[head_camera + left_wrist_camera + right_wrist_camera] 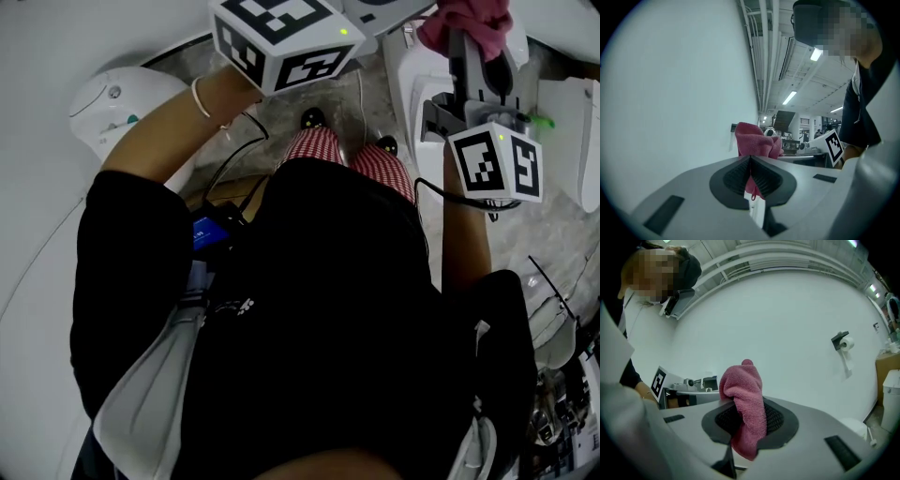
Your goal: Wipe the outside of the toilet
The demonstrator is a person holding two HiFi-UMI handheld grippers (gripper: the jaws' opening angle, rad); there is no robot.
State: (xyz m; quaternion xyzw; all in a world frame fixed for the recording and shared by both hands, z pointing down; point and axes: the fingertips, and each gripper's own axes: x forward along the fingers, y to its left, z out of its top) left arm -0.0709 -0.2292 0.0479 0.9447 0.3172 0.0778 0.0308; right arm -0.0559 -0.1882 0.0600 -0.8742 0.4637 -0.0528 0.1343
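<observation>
Right gripper [749, 420] clenched on pink cloth [743, 394], cloth bunched beyond the jaws and hanging below them, white toilet [410, 103] just left of cloth, left gripper [750, 174] closed on nothing, far left.

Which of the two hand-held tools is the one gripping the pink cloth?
The right tool: the pink cloth is clamped between its jaws and sticks out past them. The left tool has its jaws closed together on nothing.

A plain white wall [787, 333] carries a toilet-roll holder [843, 343]. The floor [375, 98] is grey marbled stone. Strip lights [790, 97] glow overhead.
</observation>
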